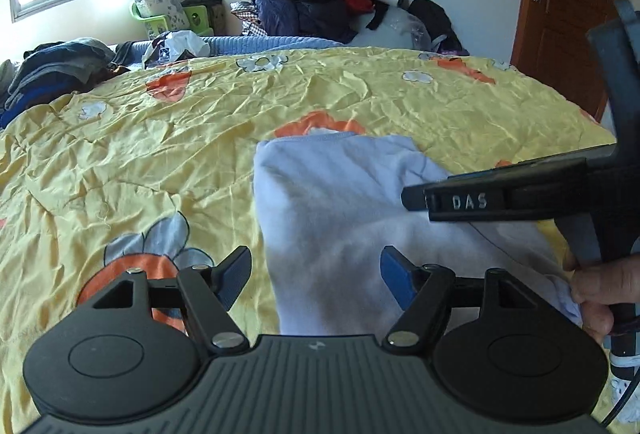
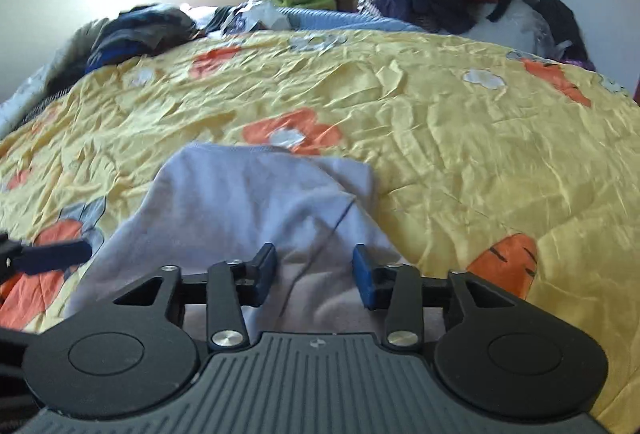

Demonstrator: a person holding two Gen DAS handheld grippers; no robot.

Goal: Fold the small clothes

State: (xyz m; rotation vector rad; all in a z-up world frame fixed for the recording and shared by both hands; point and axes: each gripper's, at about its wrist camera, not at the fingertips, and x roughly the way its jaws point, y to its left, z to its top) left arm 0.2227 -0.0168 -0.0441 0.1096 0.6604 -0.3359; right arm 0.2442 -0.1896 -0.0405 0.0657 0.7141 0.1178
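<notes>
The pale blue garment lay on the yellow bedspread near the bed's front edge, its long axis running away from that edge. The left tongs were spread, straddling the garment's left border. The right tongs were also spread — directly over the near hem, gripping nothing. Judged nearer: the right tongs.
</notes>
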